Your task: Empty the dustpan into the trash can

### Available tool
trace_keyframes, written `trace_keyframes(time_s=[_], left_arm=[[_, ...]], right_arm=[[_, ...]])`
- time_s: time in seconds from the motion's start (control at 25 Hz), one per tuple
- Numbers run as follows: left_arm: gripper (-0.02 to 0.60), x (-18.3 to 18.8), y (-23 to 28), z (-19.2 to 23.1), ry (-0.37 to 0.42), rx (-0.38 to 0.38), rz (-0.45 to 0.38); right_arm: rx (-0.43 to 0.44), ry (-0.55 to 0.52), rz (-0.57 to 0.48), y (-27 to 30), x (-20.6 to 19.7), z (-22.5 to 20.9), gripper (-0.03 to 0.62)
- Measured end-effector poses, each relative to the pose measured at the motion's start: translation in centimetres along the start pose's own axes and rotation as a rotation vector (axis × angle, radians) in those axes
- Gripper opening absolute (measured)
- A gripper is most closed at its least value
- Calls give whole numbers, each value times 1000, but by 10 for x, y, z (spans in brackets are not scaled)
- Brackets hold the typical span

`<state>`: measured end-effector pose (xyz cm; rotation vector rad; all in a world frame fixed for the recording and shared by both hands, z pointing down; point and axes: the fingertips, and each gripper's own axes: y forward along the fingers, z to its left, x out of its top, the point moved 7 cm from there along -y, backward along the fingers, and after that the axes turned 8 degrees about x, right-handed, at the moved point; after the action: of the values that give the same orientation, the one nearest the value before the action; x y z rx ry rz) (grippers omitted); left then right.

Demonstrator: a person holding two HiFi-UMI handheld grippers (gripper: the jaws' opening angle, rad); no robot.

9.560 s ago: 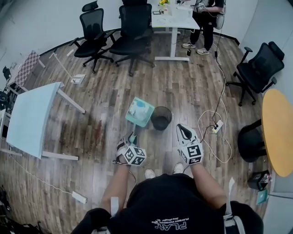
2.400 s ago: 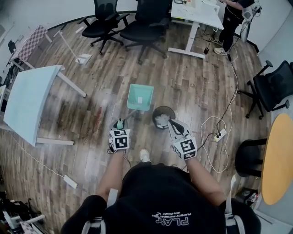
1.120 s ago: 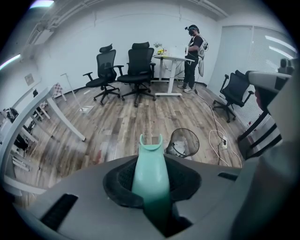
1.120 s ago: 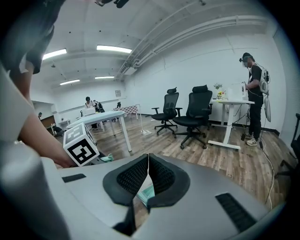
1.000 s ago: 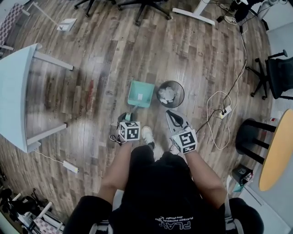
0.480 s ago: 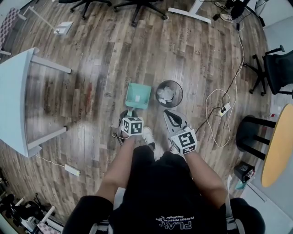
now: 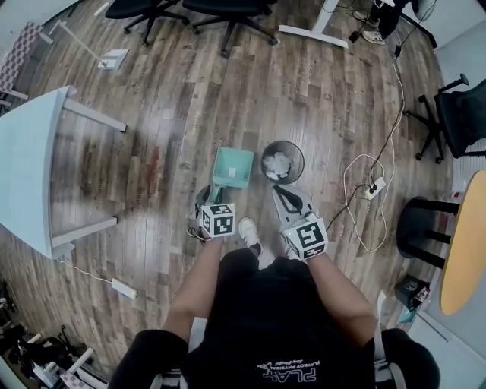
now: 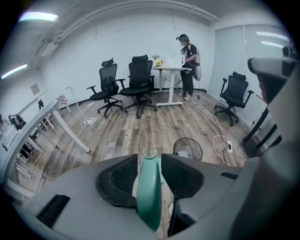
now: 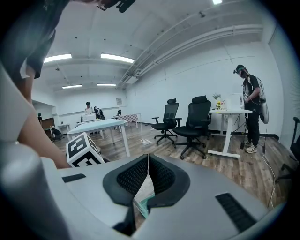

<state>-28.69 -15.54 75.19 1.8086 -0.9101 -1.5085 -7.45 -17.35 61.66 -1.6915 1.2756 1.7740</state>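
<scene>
The teal dustpan [image 7: 232,167] lies on the wood floor just left of the black mesh trash can [image 7: 282,161], which holds crumpled white paper. My left gripper [image 7: 212,194] is at the pan's handle. In the left gripper view the teal handle [image 8: 149,187] stands between the pads of the left gripper [image 8: 149,157]; its jaws have just been opening and now stand open, with slim gaps beside the handle. The can [image 8: 187,149] shows beyond it. My right gripper [image 7: 281,191] hovers near the can, shut and empty [image 9: 148,157].
A light blue table [image 7: 30,167] stands at the left. A white cable with a power strip [image 7: 372,188] lies right of the can. Black office chairs [image 7: 228,11] and a white desk stand farther off. A round wooden table [image 7: 465,243] is at the right. Another person [image 8: 187,65] stands by the desk.
The dustpan stays flat on the floor beside the can. Both grippers have lifted a little, drawing slightly back from the pan and the can.
</scene>
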Motion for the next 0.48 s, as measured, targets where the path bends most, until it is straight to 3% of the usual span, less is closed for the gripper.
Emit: trace_keyframes(time_s=[0.28, 0.48], left_arm=[[150, 20, -73, -11, -111, 5, -153], [150, 40, -134, -26, -150, 12, -270]], right_arm=[[30, -13, -24, -34, -10, 12, 25], [64, -37, -44, -63, -5, 23, 25]])
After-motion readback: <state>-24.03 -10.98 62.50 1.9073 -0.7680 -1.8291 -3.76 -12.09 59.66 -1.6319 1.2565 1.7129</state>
